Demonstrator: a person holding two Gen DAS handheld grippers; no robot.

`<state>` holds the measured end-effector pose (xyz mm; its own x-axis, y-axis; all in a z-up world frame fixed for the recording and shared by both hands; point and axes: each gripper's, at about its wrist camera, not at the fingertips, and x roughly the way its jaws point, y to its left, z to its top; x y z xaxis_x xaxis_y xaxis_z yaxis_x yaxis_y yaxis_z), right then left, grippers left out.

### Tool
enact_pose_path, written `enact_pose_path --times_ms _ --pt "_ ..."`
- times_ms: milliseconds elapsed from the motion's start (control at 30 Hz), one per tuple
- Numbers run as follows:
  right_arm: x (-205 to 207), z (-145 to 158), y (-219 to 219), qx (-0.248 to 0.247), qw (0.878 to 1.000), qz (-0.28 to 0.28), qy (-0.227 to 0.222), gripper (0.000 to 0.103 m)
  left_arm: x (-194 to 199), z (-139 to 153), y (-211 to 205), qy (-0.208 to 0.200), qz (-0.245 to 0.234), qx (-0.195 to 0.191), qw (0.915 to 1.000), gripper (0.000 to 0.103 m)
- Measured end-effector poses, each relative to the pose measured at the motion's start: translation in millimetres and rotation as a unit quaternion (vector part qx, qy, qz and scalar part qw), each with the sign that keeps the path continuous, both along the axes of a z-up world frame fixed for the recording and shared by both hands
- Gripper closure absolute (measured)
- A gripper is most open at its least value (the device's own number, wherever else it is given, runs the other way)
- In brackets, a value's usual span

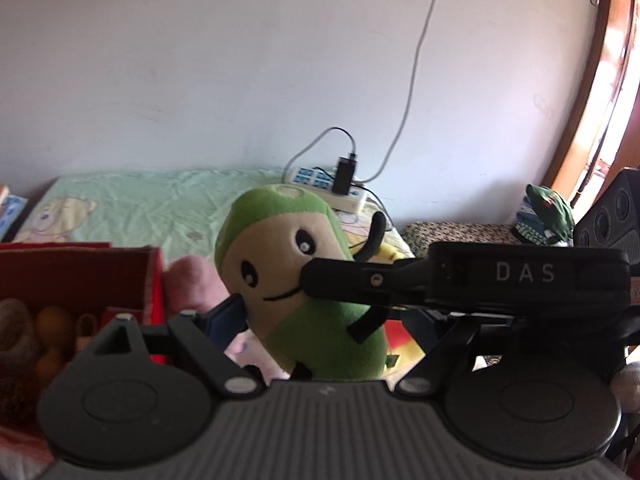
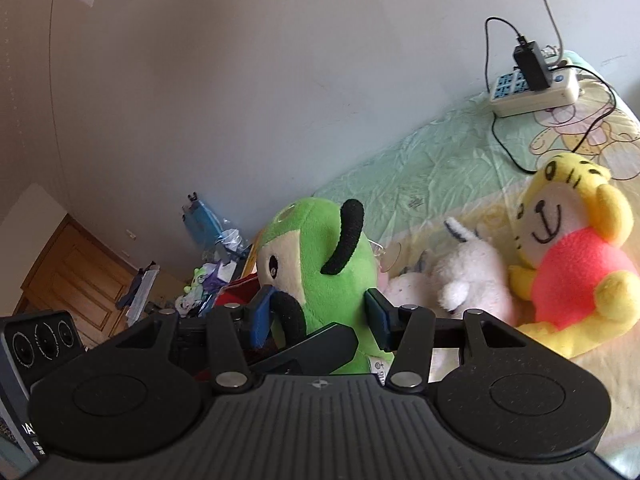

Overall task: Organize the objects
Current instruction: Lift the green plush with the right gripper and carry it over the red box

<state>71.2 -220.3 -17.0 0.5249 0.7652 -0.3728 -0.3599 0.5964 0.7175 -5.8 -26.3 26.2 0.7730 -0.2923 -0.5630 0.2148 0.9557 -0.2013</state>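
While two tools (image 2: 320,320) grip one green plush (image 2: 320,264), two more plushes (image 2: 520,272) nearby.

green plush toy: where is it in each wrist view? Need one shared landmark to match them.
Left wrist: green plush toy at centre, facing the camera, above the near edge.
Right wrist: green plush toy centre, seen from the side, between the blue pads.
Shared landmark: white power strip on the bed by the wall.
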Motion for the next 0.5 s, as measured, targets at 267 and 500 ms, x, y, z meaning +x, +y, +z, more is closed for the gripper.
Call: enact_pose_path --times_ms 267,500 --pt "-4 6 65 -0.003 0.999 0.046 -0.008 0.051 -20 4 67 -0.014 0.038 0.006 0.9992 0.02" --pt "-11 -8 145 -0.003 0.998 0.066 0.017 0.051 -21 -7 150 0.007 0.053 0.026 0.9982 0.02"
